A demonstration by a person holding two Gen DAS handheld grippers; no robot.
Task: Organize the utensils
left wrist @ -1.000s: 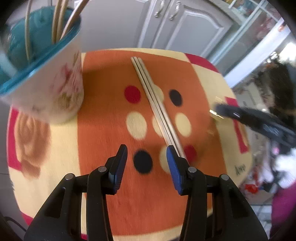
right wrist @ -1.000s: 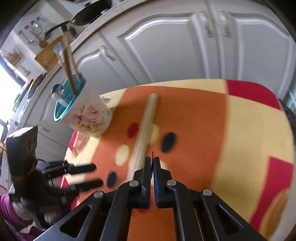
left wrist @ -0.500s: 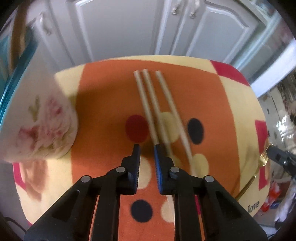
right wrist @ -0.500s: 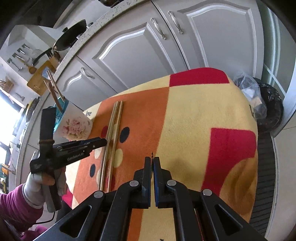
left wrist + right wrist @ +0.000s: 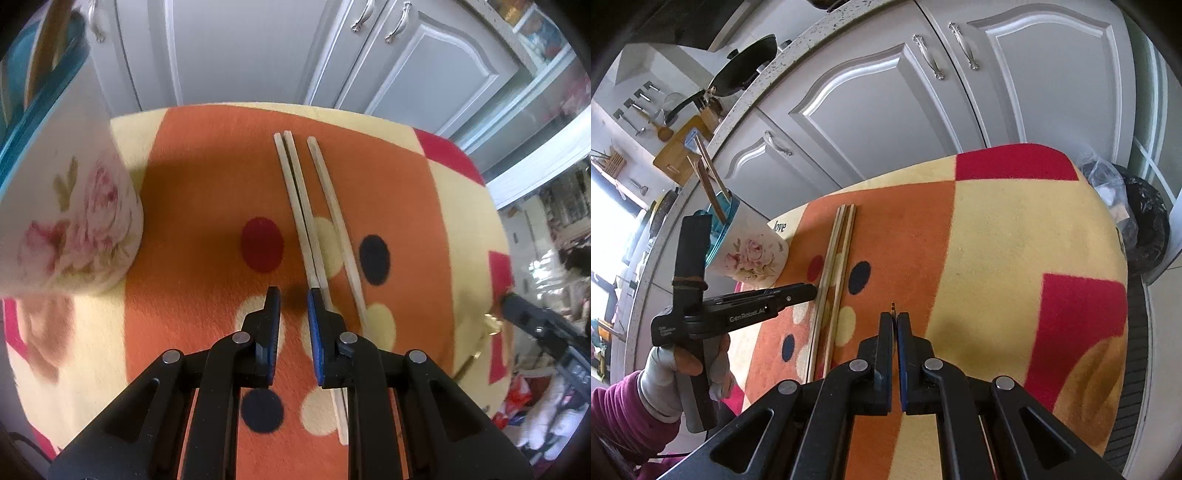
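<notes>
While three pale wooden chopsticks (image 5: 301,206) lie side by side on the orange, cream and red spotted cloth (image 5: 207,184), the left gripper (image 5: 293,297) hangs just over their near ends, its blue-padded jaws having just been closing to a narrow gap with only cloth showing between them. Beside the sticks stands a white rose-printed cup with a teal rim (image 5: 748,247), holding more sticks. Over cream cloth to the right, the right gripper (image 5: 894,316) is pressed shut on a thin gold utensil (image 5: 894,307), only its tip showing.
</notes>
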